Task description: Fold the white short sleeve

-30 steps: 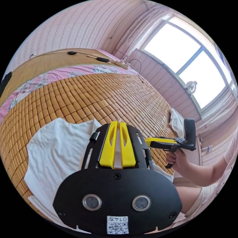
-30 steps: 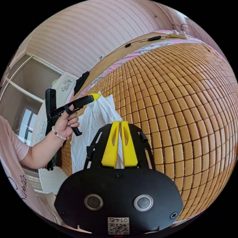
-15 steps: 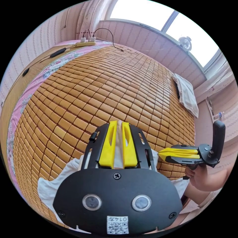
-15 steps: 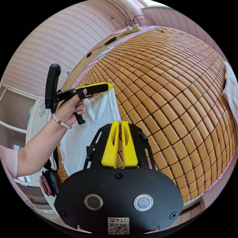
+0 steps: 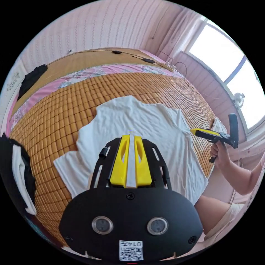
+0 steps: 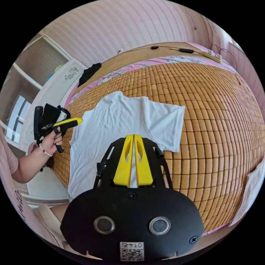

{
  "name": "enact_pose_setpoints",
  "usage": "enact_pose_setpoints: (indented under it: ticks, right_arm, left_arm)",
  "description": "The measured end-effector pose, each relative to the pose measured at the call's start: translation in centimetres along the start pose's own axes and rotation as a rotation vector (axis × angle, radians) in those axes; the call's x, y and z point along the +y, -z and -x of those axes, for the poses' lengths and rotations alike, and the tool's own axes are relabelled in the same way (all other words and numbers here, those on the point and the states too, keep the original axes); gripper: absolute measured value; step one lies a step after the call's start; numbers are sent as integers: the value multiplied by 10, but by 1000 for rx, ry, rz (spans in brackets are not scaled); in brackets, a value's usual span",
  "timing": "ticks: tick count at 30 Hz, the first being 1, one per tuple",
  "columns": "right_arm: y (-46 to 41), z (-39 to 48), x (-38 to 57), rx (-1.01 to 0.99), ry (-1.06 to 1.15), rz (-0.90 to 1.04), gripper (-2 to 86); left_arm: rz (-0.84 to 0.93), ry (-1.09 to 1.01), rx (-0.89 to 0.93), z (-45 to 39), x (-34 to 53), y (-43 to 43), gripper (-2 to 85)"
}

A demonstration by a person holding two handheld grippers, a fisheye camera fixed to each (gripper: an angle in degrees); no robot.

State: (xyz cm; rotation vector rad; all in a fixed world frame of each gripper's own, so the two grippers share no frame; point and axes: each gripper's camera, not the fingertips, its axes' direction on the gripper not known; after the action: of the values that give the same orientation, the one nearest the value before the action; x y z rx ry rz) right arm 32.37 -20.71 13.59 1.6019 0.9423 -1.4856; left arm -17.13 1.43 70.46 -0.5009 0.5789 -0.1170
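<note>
White short sleeve is seen spread flat on the bamboo mat, centre frame. Left gripper and right gripper are closed; whether cloth is pinched cannot be told. Spreading is judged done; 1 sleeve-side fold is called for next.

We see a bed covered with a tiled bamboo mat, pink striped walls around it, and a bright window casting daylight; a wooden headboard runs behind.
</note>
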Motion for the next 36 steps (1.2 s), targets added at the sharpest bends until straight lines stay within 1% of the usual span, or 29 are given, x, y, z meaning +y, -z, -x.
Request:
enact_pose_setpoints:
  ticks: [1,2,3,4,7,8,9,11,12,14,17,18,19,22,24,25,26,27,29,30,33,36]
  right_arm:
    - [-22,33,-10,-37,89,39,1]
    - [-47,69,-19,-74,173,75,2]
    - [-59,86,-22,-95,211,92,3]
    - [-86,122,-31,-145,280,135,5]
    - [-156,213,-48,-250,462,239,21]
    - [-181,250,-52,-251,529,264,33]
    - [-194,267,-55,-247,555,278,41]
    - [-240,331,-63,-255,638,329,57]
    - [-252,345,-63,-254,658,341,60]
    - [-301,397,-63,-172,756,426,74]
    - [-344,435,-57,-47,811,451,88]
    - [-350,441,-55,-25,823,455,89]
    - [-357,451,-50,25,836,441,90]
    - [-372,468,-30,153,871,380,83]
    - [-379,473,-19,188,886,340,73]
    - [-383,476,-15,199,885,330,39]
    - [-384,478,-14,182,887,319,18]
    - [-383,480,-14,155,890,316,14]
    - [-382,484,-14,-5,908,329,10]
    - [-385,484,-14,-21,907,347,12]
    - [-398,474,-22,-52,883,405,40]
    - [-382,462,-37,-101,834,354,76]
  left_arm:
    - [-7,90,-52,20,25,16,23]
    - [-6,137,-73,29,38,23,22]
    - [0,238,-101,48,60,36,21]
    - [-4,326,-109,63,80,46,21]
    - [-39,440,-121,90,111,64,18]
    - [-40,455,-127,94,115,67,18]
    - [-31,484,-140,102,122,71,14]
    - [-30,546,-148,112,132,80,12]
    - [-55,574,-134,117,139,87,14]
    - [-82,619,-106,124,147,95,26]
    - [-72,679,-27,137,154,96,57]
    - [-82,693,45,142,154,98,60]
    - [-96,695,75,145,153,102,63]
    - [-78,670,39,147,149,104,67]
    - [-55,658,62,149,147,101,60]
    - [-53,649,68,149,146,103,53]
    - [-44,642,65,149,145,104,49]
    - [-22,621,58,148,143,108,40]
    - [0,611,32,146,144,115,27]
    - [5,603,23,143,146,118,20]
    - [-23,611,30,140,157,125,7]
    - [-30,620,42,139,161,130,1]
